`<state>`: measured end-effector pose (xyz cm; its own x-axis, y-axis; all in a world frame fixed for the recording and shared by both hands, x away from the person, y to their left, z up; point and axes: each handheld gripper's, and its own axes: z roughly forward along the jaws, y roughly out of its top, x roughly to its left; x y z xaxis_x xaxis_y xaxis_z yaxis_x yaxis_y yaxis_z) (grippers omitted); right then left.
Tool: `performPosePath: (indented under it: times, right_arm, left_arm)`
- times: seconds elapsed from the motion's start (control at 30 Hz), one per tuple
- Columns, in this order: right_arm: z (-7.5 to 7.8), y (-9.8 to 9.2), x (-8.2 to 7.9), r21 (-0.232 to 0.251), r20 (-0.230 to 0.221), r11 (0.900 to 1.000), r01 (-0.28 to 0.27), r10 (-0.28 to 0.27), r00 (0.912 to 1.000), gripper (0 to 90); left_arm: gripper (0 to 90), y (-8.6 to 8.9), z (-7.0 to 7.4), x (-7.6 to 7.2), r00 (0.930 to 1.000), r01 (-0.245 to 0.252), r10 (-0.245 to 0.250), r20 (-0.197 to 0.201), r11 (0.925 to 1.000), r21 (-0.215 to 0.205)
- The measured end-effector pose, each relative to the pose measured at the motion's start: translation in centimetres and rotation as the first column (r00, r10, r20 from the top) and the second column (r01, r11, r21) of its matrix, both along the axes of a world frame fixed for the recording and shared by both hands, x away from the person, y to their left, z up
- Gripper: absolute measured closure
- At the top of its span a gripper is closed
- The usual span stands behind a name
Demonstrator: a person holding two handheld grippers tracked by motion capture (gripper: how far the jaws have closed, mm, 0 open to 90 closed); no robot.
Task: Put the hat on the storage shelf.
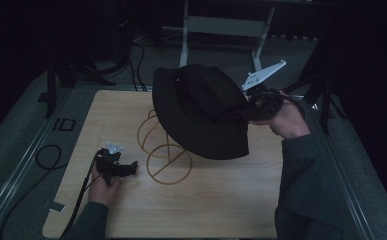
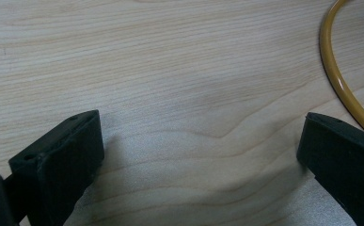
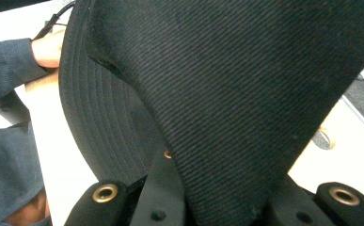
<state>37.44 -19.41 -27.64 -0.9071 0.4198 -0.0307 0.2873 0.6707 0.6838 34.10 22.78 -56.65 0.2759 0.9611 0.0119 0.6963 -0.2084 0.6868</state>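
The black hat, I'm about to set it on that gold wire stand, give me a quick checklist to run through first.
1. Right gripper has the black hat clamped: ok; in the right gripper view fabric is pinched between its jaws.
2. Hat is off the table and above the wire stand: ok.
3. Stand is upright: cannot tell; the hat covers its top.
4. Left gripper is free: ok; its jaws stand apart over bare wood.
5. Left gripper is clear of the stand: ok; it lies beside the base ring, not touching.
6. Hat opening faces the stand: cannot tell.
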Motion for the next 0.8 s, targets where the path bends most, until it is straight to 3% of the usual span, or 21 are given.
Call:
performPosePath:
  times: [0.8]
  right_arm:
    - [-0.6, 4.2, -0.2, -0.075, -0.01, 0.993, -0.087, 0.087, 0.9962, 86.3]
  left_arm:
    - [1.2, 0.0, 0.0, 0.0, 1.0, -0.001, 0.001, 0.0, 1.0, -0.002]
